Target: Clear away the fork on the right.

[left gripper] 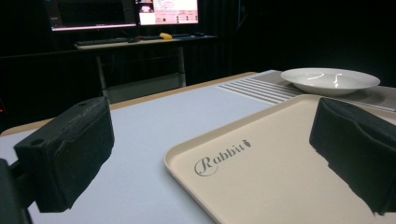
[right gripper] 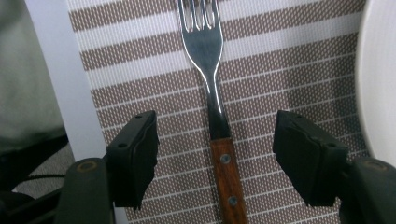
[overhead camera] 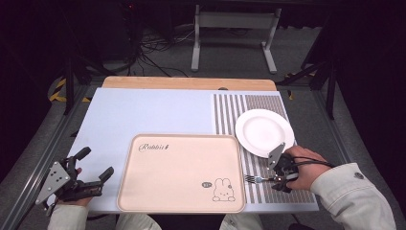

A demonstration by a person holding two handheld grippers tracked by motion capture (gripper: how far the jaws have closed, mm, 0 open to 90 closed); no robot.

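Note:
A fork (right gripper: 215,107) with a steel head and a riveted wooden handle lies flat on the brown-and-white striped placemat (right gripper: 280,70), tines pointing away. My right gripper (right gripper: 215,154) hovers low over it with a jaw on each side of the handle, clear gaps on both sides, so it is open. From above, the fork (overhead camera: 254,179) sits just right of the beige tray (overhead camera: 143,191), under the right gripper (overhead camera: 282,178). My left gripper (overhead camera: 91,179) rests open at the table's near left corner, jaws wide apart and empty, looking across the tray (left gripper: 261,177).
A white plate (overhead camera: 264,132) stands on the placemat just beyond the right gripper, and its rim (right gripper: 378,74) lies close to the right jaw. The pale blue table top (overhead camera: 143,112) stretches behind the tray. A desk with monitors (left gripper: 126,14) stands beyond the table.

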